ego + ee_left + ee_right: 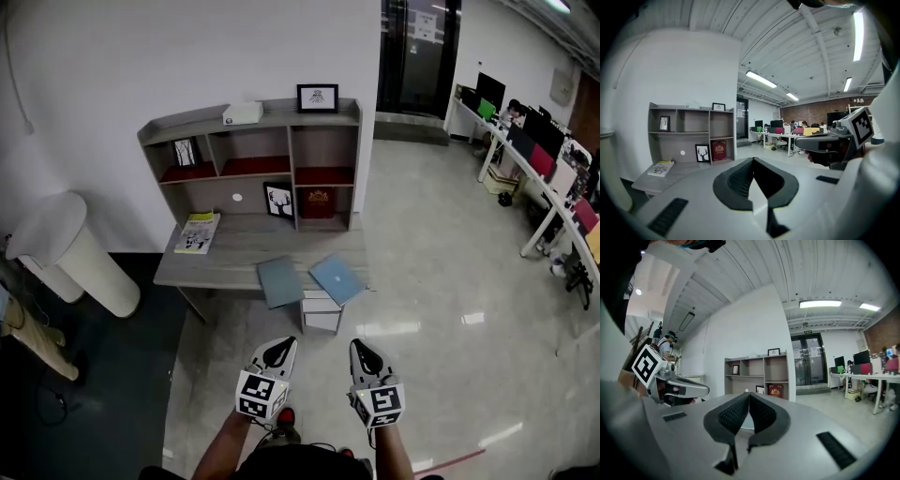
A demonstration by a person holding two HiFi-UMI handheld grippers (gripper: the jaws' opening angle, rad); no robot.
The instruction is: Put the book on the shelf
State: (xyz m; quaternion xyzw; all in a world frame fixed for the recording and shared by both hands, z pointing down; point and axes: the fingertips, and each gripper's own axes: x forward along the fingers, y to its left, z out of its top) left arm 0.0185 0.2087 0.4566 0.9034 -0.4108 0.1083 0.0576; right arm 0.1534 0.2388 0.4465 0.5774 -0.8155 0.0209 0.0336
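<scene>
While the slate-blue flat book [280, 281] and the lighter blue flat book [337, 278] are lying just beside each other at the front edge of the grey wooden desk [225, 255], below the grey compartment shelf [253, 120], both grippers are hovering well apart from them. Left gripper [278, 349]: jaws pressing together, empty. Right gripper [364, 352]: likewise closed, holding nothing. A yellow-green booklet [198, 232] is resting at the desk's left.
</scene>
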